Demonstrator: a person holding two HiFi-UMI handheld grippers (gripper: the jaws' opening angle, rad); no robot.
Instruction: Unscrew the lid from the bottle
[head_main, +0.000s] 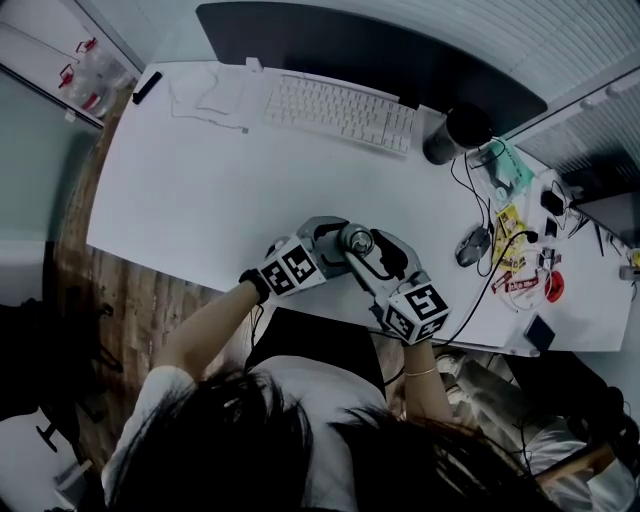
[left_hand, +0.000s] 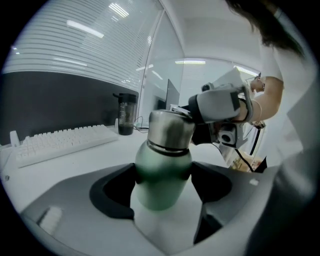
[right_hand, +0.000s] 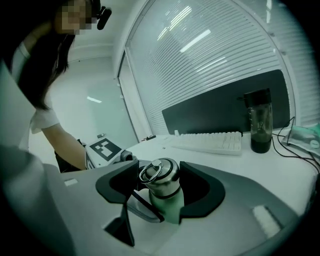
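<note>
Bottle (left_hand: 161, 195): matte green body, rounded shoulder, dark band under a brushed-steel lid (right_hand: 166, 187). A steel carry ring (right_hand: 150, 171) lies on top of the lid. The lid is on the neck and I see no gap at the band.

Location: near the front edge of the white desk (head_main: 200, 200), about mid-width, directly in front of the person and held between both grippers. I can't tell whether the base touches the desk.

Left gripper (left_hand: 164, 182): its dark pads are clamped on the green body just below the shoulder, both sides in contact.

Right gripper (right_hand: 160, 175): comes in from the opposite side, with its pads pressed on either side of the steel lid. The two grippers sit very close, housings nearly touching around the bottle.

Room:
- Behind the bottle there is a wide bare stretch of desk up to the white keyboard (head_main: 340, 110) and the dark monitor (head_main: 370, 50).
- Left of it the desk is bare out to the edge.
- The right side is tighter: mouse (head_main: 473, 245), black cables (head_main: 490, 280) and small packets (head_main: 512, 222).
- A dark tumbler (head_main: 455, 135) stands at the right end of the keyboard, well apart from the bottle.
- The front edge is close, with the person's arms coming in over it.
</note>
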